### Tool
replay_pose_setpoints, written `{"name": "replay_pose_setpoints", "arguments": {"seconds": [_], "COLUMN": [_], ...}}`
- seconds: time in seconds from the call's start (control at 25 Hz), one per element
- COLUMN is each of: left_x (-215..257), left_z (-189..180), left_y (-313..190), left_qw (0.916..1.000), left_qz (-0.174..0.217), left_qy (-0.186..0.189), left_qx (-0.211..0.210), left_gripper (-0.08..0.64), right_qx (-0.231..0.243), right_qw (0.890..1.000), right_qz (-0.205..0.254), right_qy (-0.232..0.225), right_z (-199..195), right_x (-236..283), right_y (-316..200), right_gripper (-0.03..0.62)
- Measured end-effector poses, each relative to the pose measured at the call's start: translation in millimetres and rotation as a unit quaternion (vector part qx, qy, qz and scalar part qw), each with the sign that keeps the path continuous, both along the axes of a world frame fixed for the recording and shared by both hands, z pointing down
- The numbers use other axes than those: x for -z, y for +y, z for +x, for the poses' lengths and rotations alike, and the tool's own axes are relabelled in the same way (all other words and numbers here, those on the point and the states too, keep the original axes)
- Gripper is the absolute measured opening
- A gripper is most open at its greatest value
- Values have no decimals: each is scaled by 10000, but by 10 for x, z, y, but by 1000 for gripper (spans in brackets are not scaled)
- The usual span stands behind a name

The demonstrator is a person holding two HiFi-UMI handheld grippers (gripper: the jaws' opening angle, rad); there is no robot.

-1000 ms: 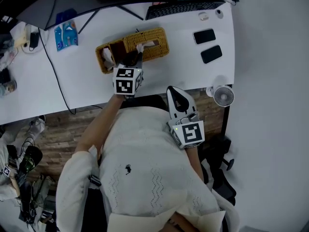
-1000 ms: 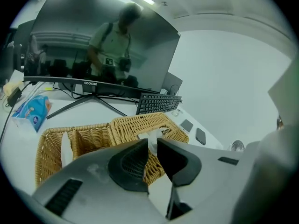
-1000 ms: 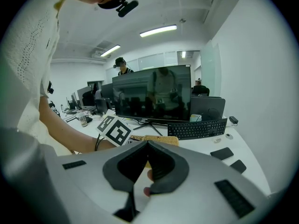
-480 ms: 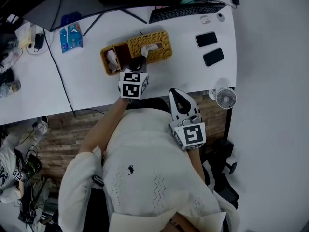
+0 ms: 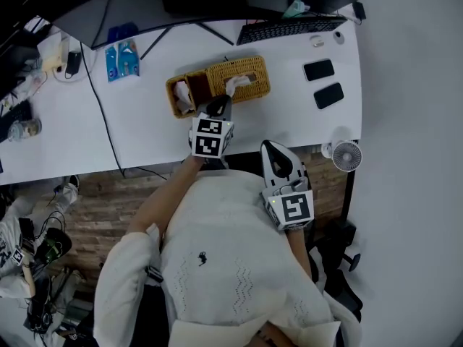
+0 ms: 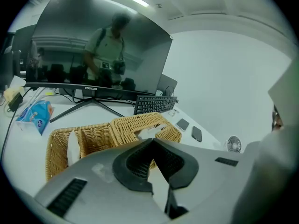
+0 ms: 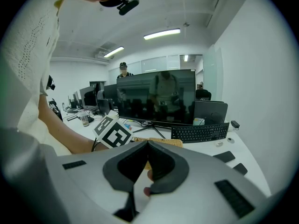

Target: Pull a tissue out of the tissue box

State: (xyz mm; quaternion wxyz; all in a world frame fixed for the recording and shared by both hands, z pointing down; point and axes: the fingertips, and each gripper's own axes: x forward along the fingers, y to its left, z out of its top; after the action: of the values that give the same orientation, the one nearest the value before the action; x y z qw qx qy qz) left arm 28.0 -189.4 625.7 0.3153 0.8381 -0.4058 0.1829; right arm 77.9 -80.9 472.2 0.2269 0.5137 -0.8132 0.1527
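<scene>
A woven wicker tissue box (image 5: 242,76) lies on the white desk (image 5: 145,129), and a white tissue (image 5: 237,84) pokes from its top slot. My left gripper (image 5: 219,102) hovers just in front of the box's near left corner, jaws shut and empty. In the left gripper view the tissue box (image 6: 145,123) and its tissue (image 6: 148,133) lie just beyond the shut tips (image 6: 152,141). My right gripper (image 5: 274,147) stays off the desk edge by the person's body, shut and holding nothing. Its own view shows shut tips (image 7: 146,144) and the wicker box (image 7: 163,143) behind them.
An open wicker basket (image 5: 182,96) with white paper adjoins the box's left end. Two phones (image 5: 323,82), a keyboard (image 5: 291,27) and a monitor stand (image 5: 181,31) sit further back. A blue packet (image 5: 121,58) and a cable (image 5: 98,107) lie left. A small fan (image 5: 346,155) stands off the desk's right corner.
The head view has drifted, so everything sits lower and further right in the picture. The left gripper keeps its place in front of the box, and the right gripper has not moved.
</scene>
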Motion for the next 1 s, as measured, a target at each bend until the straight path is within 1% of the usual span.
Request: {"name": "replay_pose_setpoints", "arguments": {"seconds": [0.2,0.64,1.0], "left_x": [25,70,118], "left_z": [-53,-180,-274], "left_y": [37,111,175], "left_qw": [10000,9995,9989], "left_qz": [42,159,254], "left_qy": [18,-42,-103], "left_qx": [28,267,379], "left_gripper": [14,14,14], "right_qx": [52,375,569], "right_qw": [10000,9992,9982], "right_qz": [75,145,195], "right_qy": [21,87,7], "right_z": [-58,-157,-219], "right_x": [25,64,62], "right_y": [23,70,76], "right_gripper": [2,2,2]}}
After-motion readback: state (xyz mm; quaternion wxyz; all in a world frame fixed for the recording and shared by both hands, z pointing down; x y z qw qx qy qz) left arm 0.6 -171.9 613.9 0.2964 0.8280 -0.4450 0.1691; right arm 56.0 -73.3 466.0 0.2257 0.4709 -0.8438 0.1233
